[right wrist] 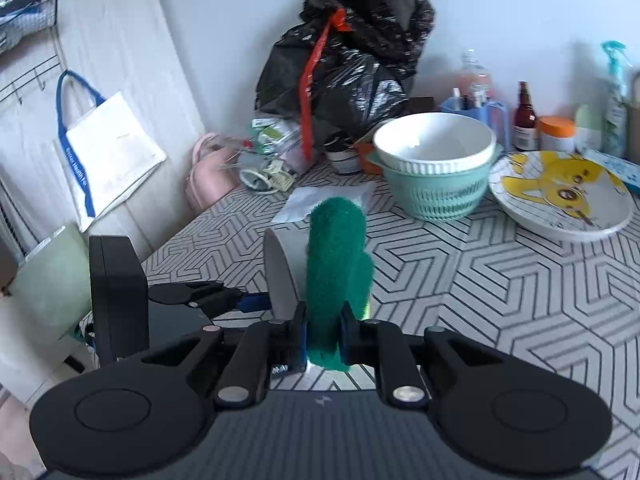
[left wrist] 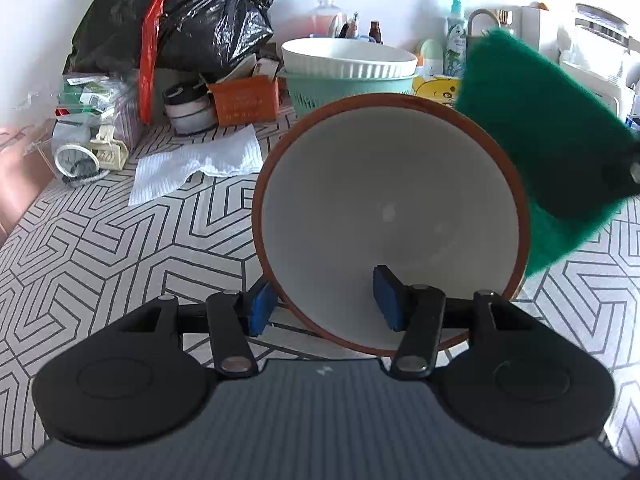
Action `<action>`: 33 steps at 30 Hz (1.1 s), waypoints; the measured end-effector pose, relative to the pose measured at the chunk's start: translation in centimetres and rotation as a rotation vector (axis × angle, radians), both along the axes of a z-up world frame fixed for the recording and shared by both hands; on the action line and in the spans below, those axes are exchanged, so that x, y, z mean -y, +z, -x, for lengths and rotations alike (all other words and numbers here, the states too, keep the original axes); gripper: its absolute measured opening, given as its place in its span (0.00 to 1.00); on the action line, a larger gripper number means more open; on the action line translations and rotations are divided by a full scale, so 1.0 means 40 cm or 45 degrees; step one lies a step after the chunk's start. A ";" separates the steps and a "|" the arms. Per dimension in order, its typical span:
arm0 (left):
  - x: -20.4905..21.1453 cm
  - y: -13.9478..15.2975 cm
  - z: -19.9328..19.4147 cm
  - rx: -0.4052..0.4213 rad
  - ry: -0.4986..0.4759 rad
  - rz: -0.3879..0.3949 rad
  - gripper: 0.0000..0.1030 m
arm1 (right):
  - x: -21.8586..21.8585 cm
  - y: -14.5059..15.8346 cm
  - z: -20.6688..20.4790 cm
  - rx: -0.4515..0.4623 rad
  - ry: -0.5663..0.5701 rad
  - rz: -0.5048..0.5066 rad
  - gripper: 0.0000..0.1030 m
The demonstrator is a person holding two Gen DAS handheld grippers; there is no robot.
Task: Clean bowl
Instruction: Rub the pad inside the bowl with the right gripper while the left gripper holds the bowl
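Note:
A bowl (left wrist: 392, 216) with a brown rim and white inside is tipped on its side above the patterned table, its opening facing the left wrist camera. My left gripper (left wrist: 324, 304) is shut on the bowl's lower rim, one blue pad inside and one outside. A green scouring pad (left wrist: 552, 136) is just right of the bowl, outside its rim. In the right wrist view my right gripper (right wrist: 324, 340) is shut on the green scouring pad (right wrist: 336, 264), which stands upright next to the bowl's grey outer side (right wrist: 282, 268). The left gripper (right wrist: 224, 300) shows there too.
A white ribbed bowl (left wrist: 348, 60) sits in a teal colander (left wrist: 320, 92) at the back. A paper towel (left wrist: 196, 168), an orange box (left wrist: 244, 100), black rubbish bags (left wrist: 188, 12), bottles (left wrist: 456, 32) and a yellow cartoon plate (right wrist: 560, 196) are around it.

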State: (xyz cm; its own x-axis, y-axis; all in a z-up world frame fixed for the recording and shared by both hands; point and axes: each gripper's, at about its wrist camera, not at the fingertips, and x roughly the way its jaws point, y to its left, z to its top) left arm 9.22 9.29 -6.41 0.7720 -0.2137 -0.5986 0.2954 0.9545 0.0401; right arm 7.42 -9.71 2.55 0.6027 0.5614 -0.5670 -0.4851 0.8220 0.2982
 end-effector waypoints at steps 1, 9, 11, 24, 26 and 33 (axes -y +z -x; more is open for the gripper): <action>0.000 0.000 0.002 0.006 0.001 0.000 0.51 | -0.004 0.003 -0.004 -0.001 0.010 -0.001 0.14; -0.003 0.001 0.002 0.014 0.023 0.004 0.51 | -0.019 0.016 -0.040 -0.039 0.048 -0.059 0.18; -0.002 0.000 0.001 0.016 0.027 0.000 0.51 | -0.021 0.016 -0.049 -0.047 0.052 -0.082 0.18; 0.000 0.001 0.001 0.016 0.031 -0.004 0.51 | 0.027 -0.034 -0.040 -0.109 0.014 -0.139 0.17; -0.008 0.003 -0.005 0.009 0.031 0.009 0.51 | 0.035 -0.048 -0.042 -0.133 0.006 -0.144 0.17; -0.007 0.001 -0.005 0.009 0.040 0.007 0.51 | 0.047 -0.051 -0.050 -0.153 0.002 -0.192 0.18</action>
State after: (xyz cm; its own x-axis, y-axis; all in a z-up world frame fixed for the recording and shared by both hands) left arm 9.43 9.56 -6.39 0.7826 -0.1923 -0.5921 0.2648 0.9636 0.0371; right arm 9.43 -11.60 0.52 0.5349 0.6462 -0.5443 -0.4399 0.7631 0.4735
